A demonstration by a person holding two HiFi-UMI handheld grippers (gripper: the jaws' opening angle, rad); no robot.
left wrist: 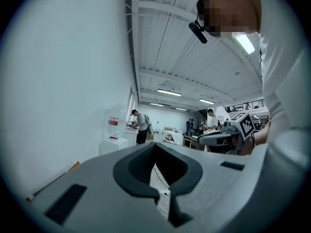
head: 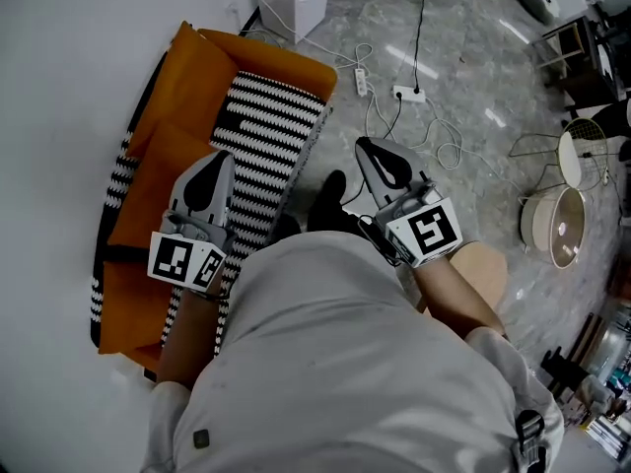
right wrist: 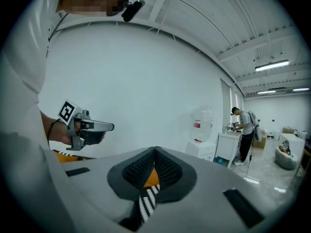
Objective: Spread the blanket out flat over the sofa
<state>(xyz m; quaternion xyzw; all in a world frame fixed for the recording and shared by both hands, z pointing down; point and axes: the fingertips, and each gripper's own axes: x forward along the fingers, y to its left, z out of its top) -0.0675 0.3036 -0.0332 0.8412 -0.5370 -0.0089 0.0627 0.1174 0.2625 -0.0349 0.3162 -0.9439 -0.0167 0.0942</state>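
The orange sofa [head: 158, 166] runs along the wall, away from me. The striped blanket [head: 271, 126] lies lengthwise on it, covering only part. My left gripper [head: 221, 158] hangs directly above the blanket, fingers together and empty. My right gripper [head: 367, 147] sits off the sofa's front edge, over the floor, fingers also together, so I judge the left nearer.

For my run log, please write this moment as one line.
left hand-held gripper: shut, empty | right hand-held gripper: shut, empty | blanket: partly covers sofa, not held
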